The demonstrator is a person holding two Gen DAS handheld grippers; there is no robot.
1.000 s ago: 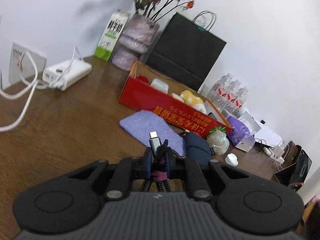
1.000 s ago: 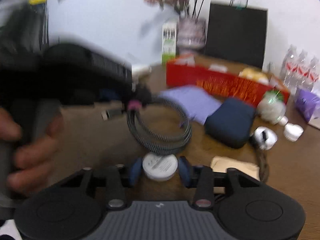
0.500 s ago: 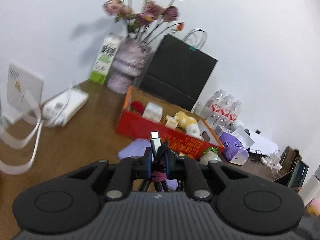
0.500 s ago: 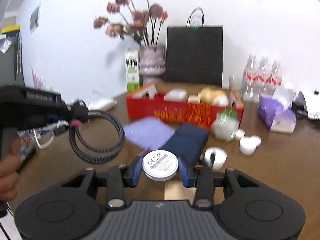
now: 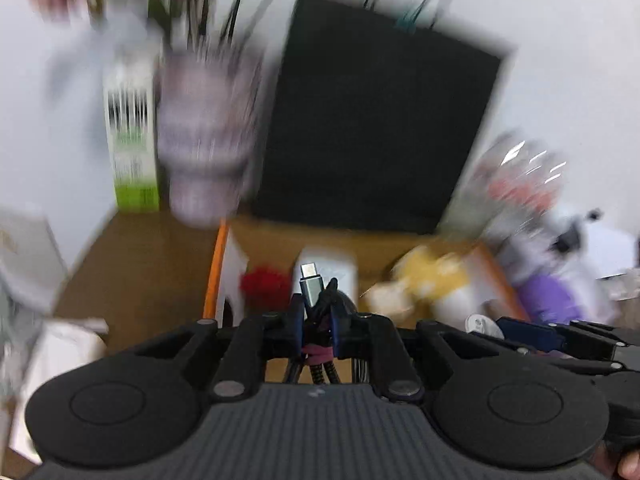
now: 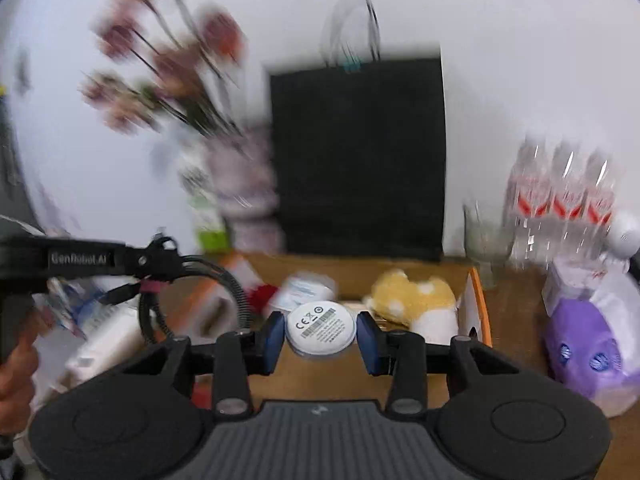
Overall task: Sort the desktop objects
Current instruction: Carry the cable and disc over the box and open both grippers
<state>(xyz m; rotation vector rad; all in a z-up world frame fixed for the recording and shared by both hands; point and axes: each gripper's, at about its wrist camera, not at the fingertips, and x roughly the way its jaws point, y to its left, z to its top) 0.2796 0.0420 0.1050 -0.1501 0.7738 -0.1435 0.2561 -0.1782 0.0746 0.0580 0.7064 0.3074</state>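
Observation:
My left gripper point(image 5: 316, 316) is shut on a coiled braided cable point(image 5: 314, 288); its grey plug sticks up between the fingers. In the right wrist view that same left gripper point(image 6: 160, 258) holds the cable coil point(image 6: 236, 292) at the left, hanging over the box's left end. My right gripper point(image 6: 320, 330) is shut on a round white disc point(image 6: 320, 330) with a barcode label. Both hover over the open red cardboard box point(image 6: 476, 300), which holds a yellow plush toy point(image 6: 412, 296), a red item point(image 5: 264, 284) and a white packet point(image 6: 304, 290).
A black paper bag point(image 6: 360, 152) stands behind the box. A vase of dried flowers point(image 5: 200, 136) and a green-and-white carton point(image 5: 130, 148) stand back left. Water bottles point(image 6: 564, 196), a glass point(image 6: 486, 240) and a purple tissue pack point(image 6: 588, 356) are at the right. The frames are motion-blurred.
Both grippers have risen and moved forward from the table's middle to over the red box, still holding the cable and the disc. The purple cloth and navy pouch have dropped out of view.

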